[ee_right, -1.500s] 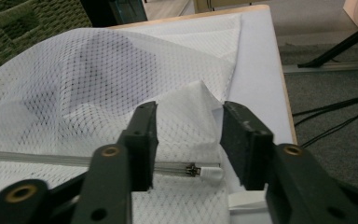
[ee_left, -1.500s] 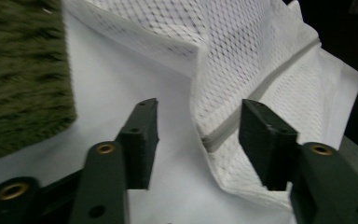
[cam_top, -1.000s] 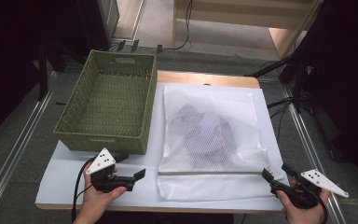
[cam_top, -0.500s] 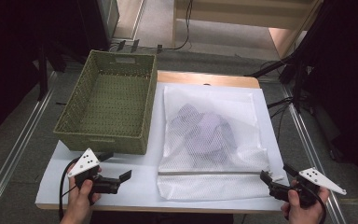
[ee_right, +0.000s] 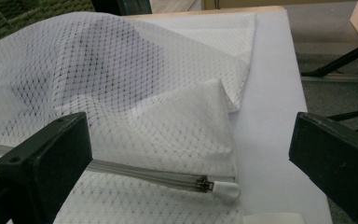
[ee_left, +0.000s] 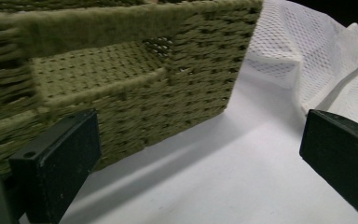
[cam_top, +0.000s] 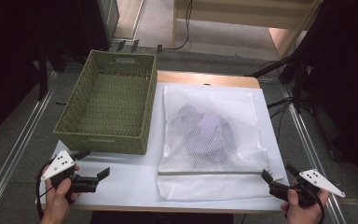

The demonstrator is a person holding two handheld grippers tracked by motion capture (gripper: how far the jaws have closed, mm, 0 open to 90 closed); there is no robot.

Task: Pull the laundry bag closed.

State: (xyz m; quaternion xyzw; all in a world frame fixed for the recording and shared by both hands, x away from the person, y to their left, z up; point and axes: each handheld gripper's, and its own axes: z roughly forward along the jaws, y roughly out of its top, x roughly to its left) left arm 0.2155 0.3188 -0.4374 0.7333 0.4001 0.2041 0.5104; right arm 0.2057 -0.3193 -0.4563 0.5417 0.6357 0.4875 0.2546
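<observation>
From above, the left claw has slid toward the worktop's near left corner, away from the mesh bag; its jaws have just opened wide, empty. The right claw stays at the bag's near right corner.

Left claw view: basket ahead.

Right claw view: released jaws flank the zipper pull.

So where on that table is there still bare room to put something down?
Bare white sheet along the near edge, between the basket and the mesh bag, beside the left tool. A narrow strip right of the bag. The basket's inside is empty too. The middle is crowded by the bag.
</observation>
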